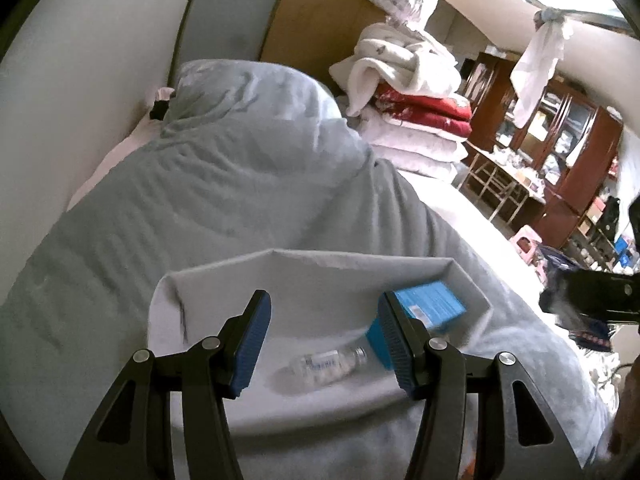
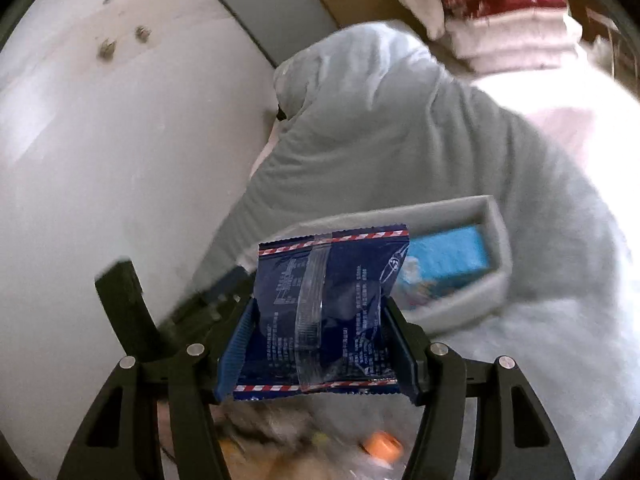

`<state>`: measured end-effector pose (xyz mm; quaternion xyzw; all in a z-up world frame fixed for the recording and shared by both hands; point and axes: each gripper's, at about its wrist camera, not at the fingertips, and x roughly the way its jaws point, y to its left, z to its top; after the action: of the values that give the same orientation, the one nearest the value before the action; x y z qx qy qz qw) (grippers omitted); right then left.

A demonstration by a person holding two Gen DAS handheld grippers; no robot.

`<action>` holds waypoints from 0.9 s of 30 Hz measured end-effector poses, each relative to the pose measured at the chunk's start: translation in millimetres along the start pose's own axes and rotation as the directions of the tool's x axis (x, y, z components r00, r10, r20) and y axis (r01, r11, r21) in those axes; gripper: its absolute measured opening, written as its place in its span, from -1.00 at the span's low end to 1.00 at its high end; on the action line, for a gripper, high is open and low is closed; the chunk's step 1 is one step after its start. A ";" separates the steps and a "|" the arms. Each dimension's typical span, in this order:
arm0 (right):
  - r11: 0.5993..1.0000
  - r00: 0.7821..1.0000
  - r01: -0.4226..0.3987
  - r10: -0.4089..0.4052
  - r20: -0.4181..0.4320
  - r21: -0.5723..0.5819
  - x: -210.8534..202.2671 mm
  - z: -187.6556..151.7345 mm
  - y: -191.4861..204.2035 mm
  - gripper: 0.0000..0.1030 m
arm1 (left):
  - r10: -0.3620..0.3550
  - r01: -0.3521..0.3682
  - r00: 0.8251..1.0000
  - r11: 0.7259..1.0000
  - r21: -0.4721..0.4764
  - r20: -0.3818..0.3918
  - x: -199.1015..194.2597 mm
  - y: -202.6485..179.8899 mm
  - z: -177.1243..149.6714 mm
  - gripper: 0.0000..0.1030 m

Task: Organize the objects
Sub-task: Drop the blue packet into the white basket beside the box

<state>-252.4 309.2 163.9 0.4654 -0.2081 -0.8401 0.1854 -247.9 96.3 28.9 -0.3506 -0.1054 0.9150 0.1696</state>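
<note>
Right tool: clamped on navy sachet, long axis upright. Left tool: fingers apart over tray; bottle lies sideways, cap rightward, beside blue box.

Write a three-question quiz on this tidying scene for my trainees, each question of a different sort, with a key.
1. True or false: the right gripper is shut on a dark blue packet.
2. Which item lies inside the grey tray? A) blue box B) red cushion C) orange cap
3. Fill in: the small clear bottle lies on its ____, below the open left gripper.

Key: 1 true; 2 A, the blue box; 3 side.
</note>
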 end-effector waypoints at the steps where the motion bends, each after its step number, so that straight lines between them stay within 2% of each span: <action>1: 1.000 1.000 -0.005 0.005 -0.015 0.007 9.0 4.7 0.0 0.17 | 0.000 -0.001 1.000 1.000 -0.005 -0.012 5.3 0.8 1.8 0.06; 7: 0.999 0.996 0.045 -0.045 -0.081 0.007 74.0 20.0 -2.8 0.17 | 0.029 -0.035 0.991 0.998 -0.045 -0.134 38.5 16.5 -10.3 0.06; 9: 0.999 0.993 0.049 -0.047 -0.111 0.021 96.0 22.0 -8.9 0.17 | 0.039 -0.054 0.975 0.997 -0.059 -0.219 52.8 22.6 -20.8 0.06; 12: 0.998 0.986 0.046 -0.038 -0.165 0.046 122.4 20.5 -19.5 0.17 | 0.073 -0.096 0.953 0.993 -0.064 -0.293 62.8 27.8 -34.5 0.06; 13: 0.998 0.982 0.053 -0.044 -0.182 0.045 129.6 17.9 -21.7 0.17 | 0.085 -0.107 0.940 0.993 -0.050 -0.331 67.0 26.7 -41.4 0.06; 16: 0.992 0.967 0.127 -0.120 -0.226 0.015 149.0 5.3 -29.3 0.20 | 0.107 -0.116 0.912 0.993 0.002 -0.397 76.7 19.2 -53.5 0.06; 17: 0.988 0.962 0.152 -0.145 -0.229 0.014 152.2 1.7 -33.2 0.20 | 0.107 -0.115 0.908 0.993 0.004 -0.404 78.4 18.7 -54.8 0.06; 20: 0.984 0.962 0.176 -0.173 -0.209 -0.005 148.3 -10.4 -36.0 0.19 | 0.091 -0.107 0.911 0.994 -0.017 -0.403 77.9 21.2 -54.6 0.05; 27: 0.991 0.969 0.116 -0.098 -0.227 0.064 127.0 -16.8 -50.6 0.27 | 0.075 -0.090 0.921 0.996 -0.022 -0.382 70.8 18.5 -55.0 0.05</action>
<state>-307.2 284.8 39.9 0.5743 -0.1924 -0.7826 0.1442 -264.4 110.5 -60.1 -0.5287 -0.0734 0.8338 0.1412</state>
